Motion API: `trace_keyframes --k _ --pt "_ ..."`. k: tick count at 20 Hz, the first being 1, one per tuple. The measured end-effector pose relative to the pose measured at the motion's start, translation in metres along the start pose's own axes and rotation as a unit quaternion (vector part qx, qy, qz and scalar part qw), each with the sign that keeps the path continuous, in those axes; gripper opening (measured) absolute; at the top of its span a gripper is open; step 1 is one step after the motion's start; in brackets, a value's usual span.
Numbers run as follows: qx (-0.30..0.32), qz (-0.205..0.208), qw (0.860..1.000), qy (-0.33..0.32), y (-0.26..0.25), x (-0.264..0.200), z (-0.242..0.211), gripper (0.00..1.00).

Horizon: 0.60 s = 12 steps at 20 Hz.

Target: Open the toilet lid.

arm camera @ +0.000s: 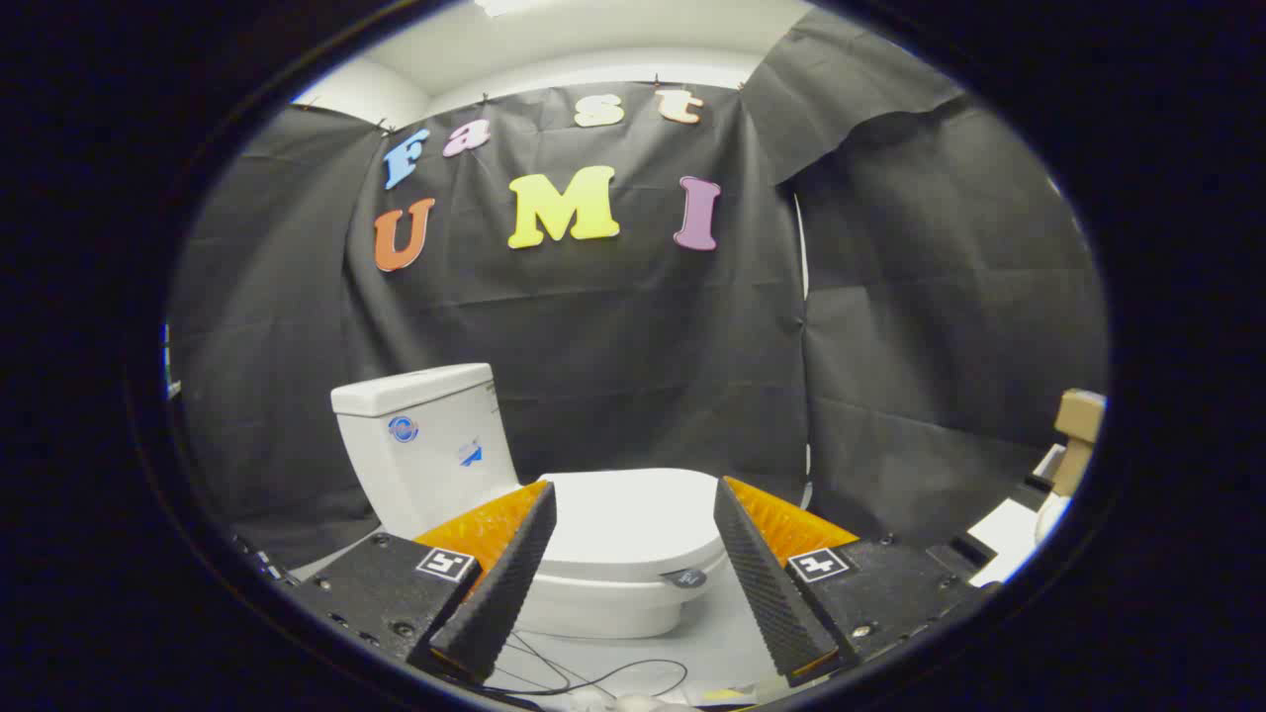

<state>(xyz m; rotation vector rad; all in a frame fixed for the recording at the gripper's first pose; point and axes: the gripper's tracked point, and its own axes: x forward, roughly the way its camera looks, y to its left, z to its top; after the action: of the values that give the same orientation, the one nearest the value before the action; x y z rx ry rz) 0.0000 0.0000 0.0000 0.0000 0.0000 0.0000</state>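
My gripper (pixel 633 514) hangs in the air with its 2 black ribbed fingers (pixel 499 593) spread wide apart, nothing between them and nothing touched. Each finger carries 1 orange wedge behind it and 1 small square black-and-white marker (pixel 445 565), so 2 markers in all. Beyond the fingers stands 1 white toilet (pixel 593 603); its lid (pixel 628 519) lies flat and closed over the bowl, seen through the gap between my fingertips. Its 1 tank (pixel 425 445), behind the lid, bears 2 stickers, 1 round and blue, 1 smaller; their writing is too small to read. 1 thin black cable (pixel 603 677) curls on the floor (pixel 727 633) below the bowl.
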Motion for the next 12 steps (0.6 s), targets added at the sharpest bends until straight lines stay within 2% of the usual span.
trace_keyframes --k 3,12 --pt "0.007 0.011 1.0 -0.002 0.0069 -0.0035 0.0037 1.0" --pt "-0.004 0.004 1.0 -0.015 0.0058 -0.0069 0.0096 1.0"
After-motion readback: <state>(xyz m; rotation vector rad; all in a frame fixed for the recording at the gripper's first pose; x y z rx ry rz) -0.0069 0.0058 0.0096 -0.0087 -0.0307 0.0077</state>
